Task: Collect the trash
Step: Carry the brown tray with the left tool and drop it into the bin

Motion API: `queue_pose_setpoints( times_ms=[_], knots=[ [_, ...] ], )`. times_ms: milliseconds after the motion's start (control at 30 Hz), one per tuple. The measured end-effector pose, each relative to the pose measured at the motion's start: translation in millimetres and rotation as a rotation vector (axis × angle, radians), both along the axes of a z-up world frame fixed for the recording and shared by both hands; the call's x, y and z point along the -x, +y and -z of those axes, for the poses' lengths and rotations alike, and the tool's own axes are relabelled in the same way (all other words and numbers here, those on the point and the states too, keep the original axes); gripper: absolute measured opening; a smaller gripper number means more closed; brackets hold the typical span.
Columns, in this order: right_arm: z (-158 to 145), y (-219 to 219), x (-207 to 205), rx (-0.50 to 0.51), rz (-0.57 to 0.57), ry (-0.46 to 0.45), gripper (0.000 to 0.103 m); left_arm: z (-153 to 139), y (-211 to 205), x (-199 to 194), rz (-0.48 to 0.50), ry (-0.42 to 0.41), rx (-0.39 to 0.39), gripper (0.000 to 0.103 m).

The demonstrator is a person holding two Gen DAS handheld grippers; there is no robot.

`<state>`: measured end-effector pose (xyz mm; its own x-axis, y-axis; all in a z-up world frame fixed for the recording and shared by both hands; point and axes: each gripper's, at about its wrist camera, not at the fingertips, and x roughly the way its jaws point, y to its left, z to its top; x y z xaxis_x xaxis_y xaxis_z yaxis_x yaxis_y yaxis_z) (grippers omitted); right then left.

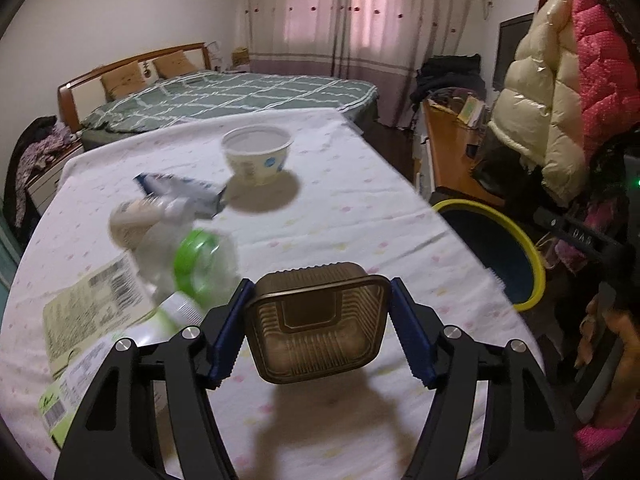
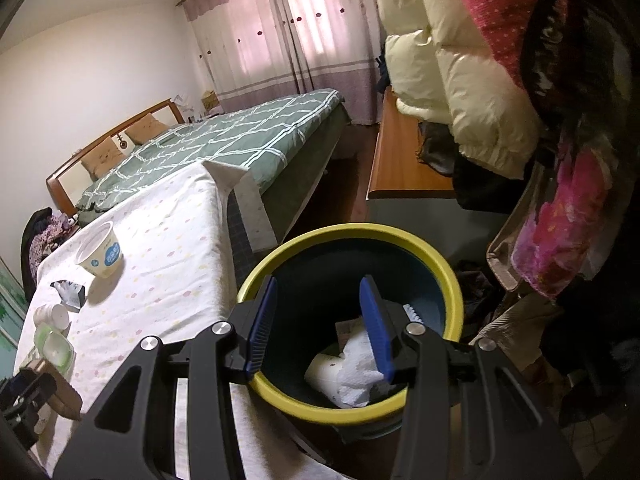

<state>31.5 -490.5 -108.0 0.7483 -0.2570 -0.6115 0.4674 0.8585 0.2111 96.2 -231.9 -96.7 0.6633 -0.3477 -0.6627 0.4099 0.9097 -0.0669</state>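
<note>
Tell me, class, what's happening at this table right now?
A person is clearing rubbish. The left gripper clamps a brown ribbed plastic tray above the white dotted tablecloth. The right gripper hangs open over the yellow-rimmed dark bin, which holds crumpled white paper.

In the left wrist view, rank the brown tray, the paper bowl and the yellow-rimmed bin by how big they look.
Largest to smallest as they look:
1. brown tray, though it is nearest the camera
2. yellow-rimmed bin, partly cut off
3. paper bowl
</note>
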Motion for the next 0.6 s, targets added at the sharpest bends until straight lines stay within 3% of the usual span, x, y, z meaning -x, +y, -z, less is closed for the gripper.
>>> queue_pose_setpoints(
  times_ms=[600],
  knots=[
    [0, -52, 49, 0.01, 0.14, -0.007, 0.041, -20, -147, -21, 0.245, 0.022, 0.011, 0.067]
  ],
)
